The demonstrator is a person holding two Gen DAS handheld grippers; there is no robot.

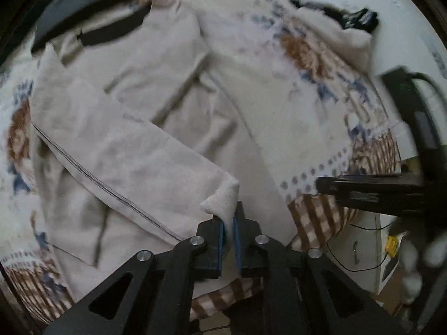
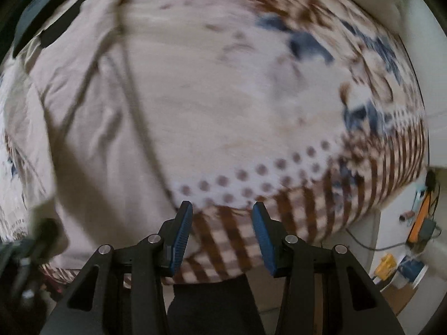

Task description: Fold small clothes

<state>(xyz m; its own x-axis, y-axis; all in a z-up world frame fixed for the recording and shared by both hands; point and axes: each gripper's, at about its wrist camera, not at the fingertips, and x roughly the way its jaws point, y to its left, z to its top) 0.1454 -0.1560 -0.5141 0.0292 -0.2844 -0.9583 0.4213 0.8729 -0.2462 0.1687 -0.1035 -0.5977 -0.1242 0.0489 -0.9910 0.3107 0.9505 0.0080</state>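
Note:
A cream-white garment [image 1: 145, 128] lies spread on a patterned blanket [image 1: 329, 150]. It has black bands [image 1: 92, 14] at the far left. My left gripper [image 1: 229, 223] is shut on a corner of the garment's folded flap and holds it just above the cloth. My right gripper [image 2: 222, 220] is open and empty over the blanket's near checked edge; the garment [image 2: 117, 117] fills the left and middle of its view. The right gripper also shows as a dark bar at the right of the left wrist view [image 1: 371, 192].
The blanket [image 2: 363, 145] has brown checks, dots and blue patches and covers a raised surface. Another pale cloth with a dark item [image 1: 357, 19] lies at the far right. White furniture, cables and small yellow and orange objects [image 2: 388, 265] are on the floor at right.

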